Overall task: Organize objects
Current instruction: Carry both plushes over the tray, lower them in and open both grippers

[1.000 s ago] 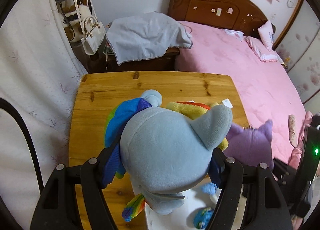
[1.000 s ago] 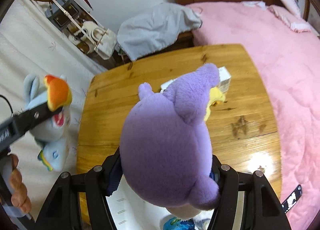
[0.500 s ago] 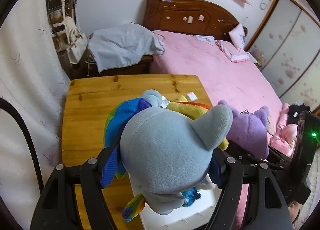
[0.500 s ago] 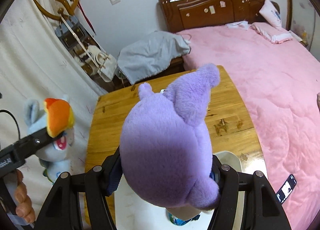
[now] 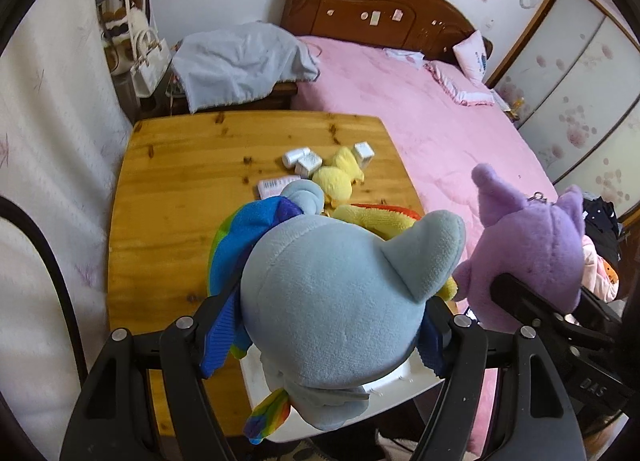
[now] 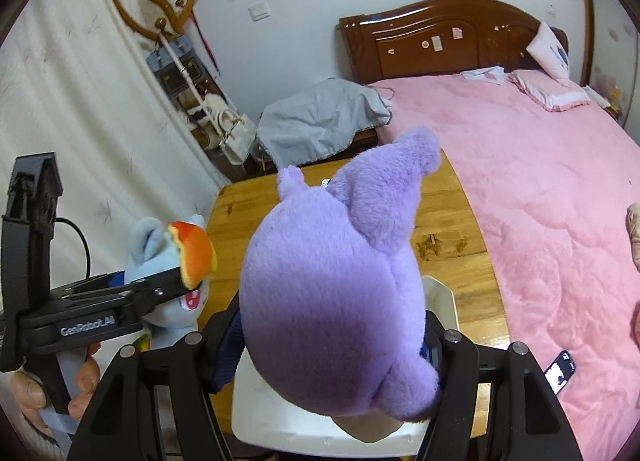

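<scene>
My left gripper (image 5: 324, 325) is shut on a grey-blue plush pony (image 5: 340, 293) with a rainbow mane, held high above the wooden table (image 5: 168, 197). It also shows in the right wrist view (image 6: 168, 257). My right gripper (image 6: 328, 337) is shut on a purple plush (image 6: 332, 301), also seen in the left wrist view (image 5: 532, 249). A white tray (image 6: 256, 417) lies under both at the table's near edge. A yellow plush (image 5: 340, 177) and small white boxes (image 5: 308, 161) lie mid-table.
A pink bed (image 6: 540, 181) runs along the table's right side, with a phone (image 6: 560, 371) on it. A nightstand under grey cloth (image 5: 240, 61) and hanging bags (image 5: 140, 49) stand behind. A white curtain (image 5: 52, 141) is on the left.
Both grippers have risen and pulled back with their plush toys. The table looks smaller, and the yellow plush and boxes have come into the left wrist view.
</scene>
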